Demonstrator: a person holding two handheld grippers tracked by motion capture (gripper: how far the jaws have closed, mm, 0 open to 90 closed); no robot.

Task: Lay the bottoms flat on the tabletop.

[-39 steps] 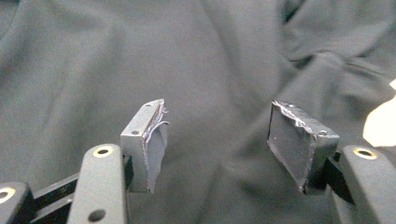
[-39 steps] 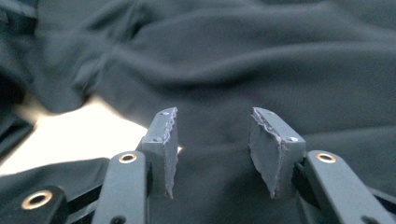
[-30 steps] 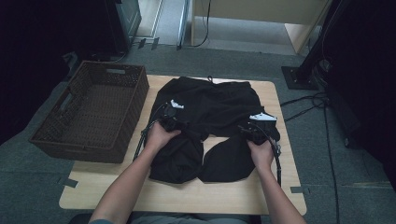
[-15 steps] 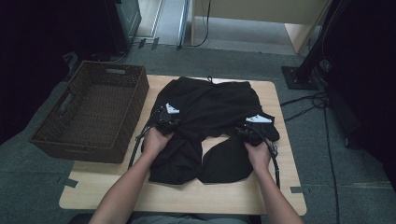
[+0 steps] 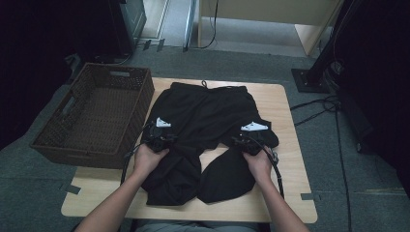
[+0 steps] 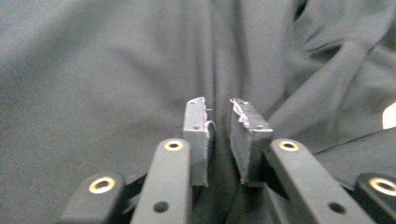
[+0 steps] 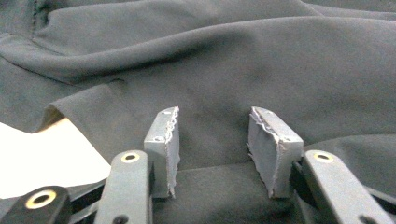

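High view: black shorts (image 5: 208, 116) lie spread on the wooden table (image 5: 285, 104), legs toward the near edge, a brown wicker basket (image 5: 92, 116) just left. The left tongs (image 5: 158, 137) and right tongs (image 5: 247, 140) rest on the cloth.

Left gripper view: the pads (image 6: 196, 135) have just been opening, a narrow gap, nothing pinched.

Right gripper view: the pads (image 7: 164, 144) have just been closing, still apart, over a fold.

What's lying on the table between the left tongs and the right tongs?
In the high view, only black shorts lie between the left tongs and the right tongs: dark fabric, then a bare wedge of table nearer the person.
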